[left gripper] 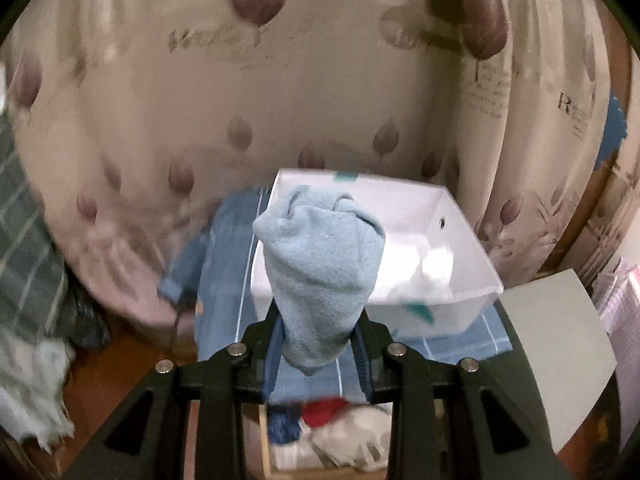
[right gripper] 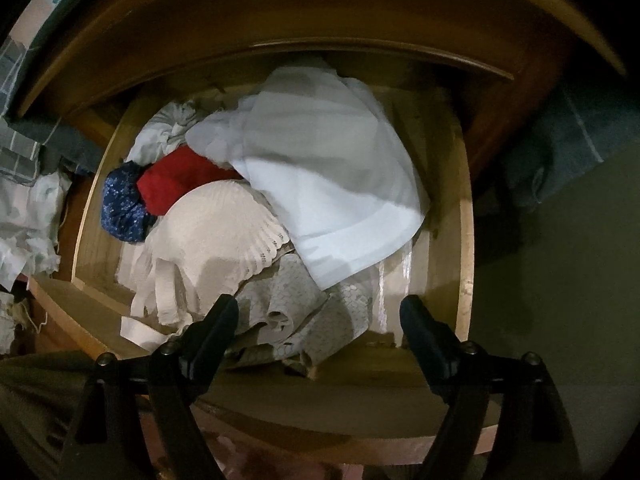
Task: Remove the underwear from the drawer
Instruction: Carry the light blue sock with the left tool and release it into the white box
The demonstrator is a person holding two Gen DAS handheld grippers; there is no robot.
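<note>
The left gripper point(left gripper: 320, 344) is clamped on a light blue, soft fleecy piece of underwear point(left gripper: 324, 264), which stands bunched up between its black jaws and rises in front of a white rectangular plastic box point(left gripper: 472, 240). That box sits on a blue cloth with thin white stripes point(left gripper: 228, 264), and a beige curtain printed with mauve leaf shapes point(left gripper: 280, 100) hangs behind the box. Below the box, at the bottom of the left wrist view, part of the open drawer shows with red and white fabric in it. In the right wrist view the right gripper point(right gripper: 320, 320) points steeply down over the open light wooden drawer point(right gripper: 464, 240); its jaws stand wide apart with nothing between them and no cloth touched. Inside the drawer a large white folded cloth point(right gripper: 328, 184) lies toward the back, a cream lace-edged garment point(right gripper: 208, 232) lies toward the drawer's left, a red garment point(right gripper: 176, 184) and a dark blue speckled garment point(right gripper: 120, 208) sit behind it, and a grey honeycomb-patterned garment point(right gripper: 304, 312) lies at the drawer's front, just under the right gripper.
</note>
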